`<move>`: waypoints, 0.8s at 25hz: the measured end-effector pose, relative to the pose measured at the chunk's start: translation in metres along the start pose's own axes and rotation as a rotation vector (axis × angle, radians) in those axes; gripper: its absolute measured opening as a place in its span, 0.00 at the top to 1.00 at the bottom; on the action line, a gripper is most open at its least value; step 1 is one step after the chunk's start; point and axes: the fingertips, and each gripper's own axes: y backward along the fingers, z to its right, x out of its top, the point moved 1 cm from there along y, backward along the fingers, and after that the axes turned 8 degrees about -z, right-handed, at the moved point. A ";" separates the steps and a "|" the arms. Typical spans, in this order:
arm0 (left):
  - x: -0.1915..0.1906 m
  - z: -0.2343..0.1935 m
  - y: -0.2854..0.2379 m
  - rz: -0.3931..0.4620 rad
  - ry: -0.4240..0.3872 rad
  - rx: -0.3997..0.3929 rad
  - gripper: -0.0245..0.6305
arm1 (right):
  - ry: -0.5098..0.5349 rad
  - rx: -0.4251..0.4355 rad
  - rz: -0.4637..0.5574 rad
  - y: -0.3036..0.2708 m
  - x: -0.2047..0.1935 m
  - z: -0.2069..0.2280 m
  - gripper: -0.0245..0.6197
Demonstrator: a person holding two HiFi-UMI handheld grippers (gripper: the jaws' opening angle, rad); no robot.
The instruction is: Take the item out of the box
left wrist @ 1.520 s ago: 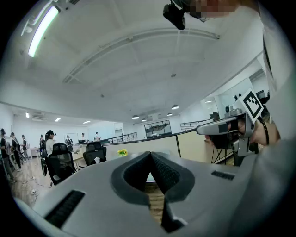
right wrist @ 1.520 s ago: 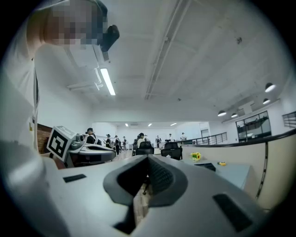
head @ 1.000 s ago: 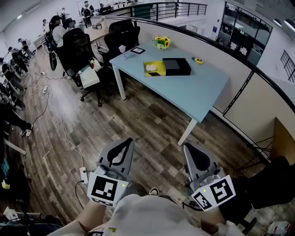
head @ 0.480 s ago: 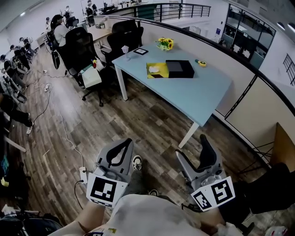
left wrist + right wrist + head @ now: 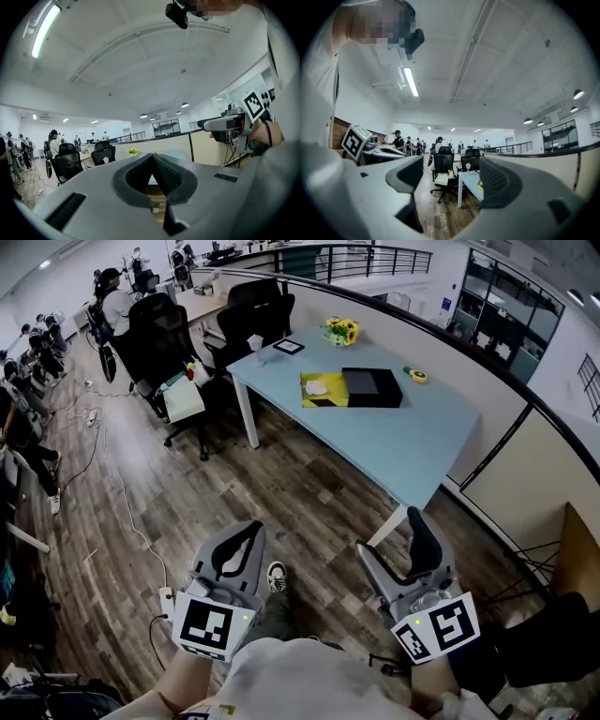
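On the light-blue table [image 5: 403, 442] across the room lies a black box [image 5: 372, 387], and against it an open yellow part [image 5: 322, 390] with a white item [image 5: 317, 386] inside. Both grippers hang low over the wooden floor, well short of the table. My left gripper [image 5: 246, 538] is shut, its pads meeting tip to tip [image 5: 152, 157], and holds nothing. The jaws of my right gripper [image 5: 394, 538] stand wide apart with nothing between them; through that gap [image 5: 452, 176] I see the table's near end [image 5: 469, 180].
Yellow flowers [image 5: 339, 330], a yellow tape measure [image 5: 418, 376], a small frame [image 5: 288, 347] and a white cup [image 5: 255, 340] share the table. Black office chairs [image 5: 159, 329] stand at its left end. A curved partition wall [image 5: 487, 427] runs behind. Cables [image 5: 112, 484] trail across the floor.
My right gripper's jaws went from shut to wide open. The table has shifted slightly in the head view. The left gripper stays shut.
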 end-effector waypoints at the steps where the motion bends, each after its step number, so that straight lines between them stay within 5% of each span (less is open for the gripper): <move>1: 0.000 -0.007 -0.008 -0.002 0.001 0.001 0.96 | 0.007 -0.003 -0.004 -0.009 0.000 0.005 0.39; 20: 0.018 -0.200 -0.159 -0.006 0.003 -0.002 0.96 | -0.038 -0.018 -0.087 -0.241 0.012 0.052 0.39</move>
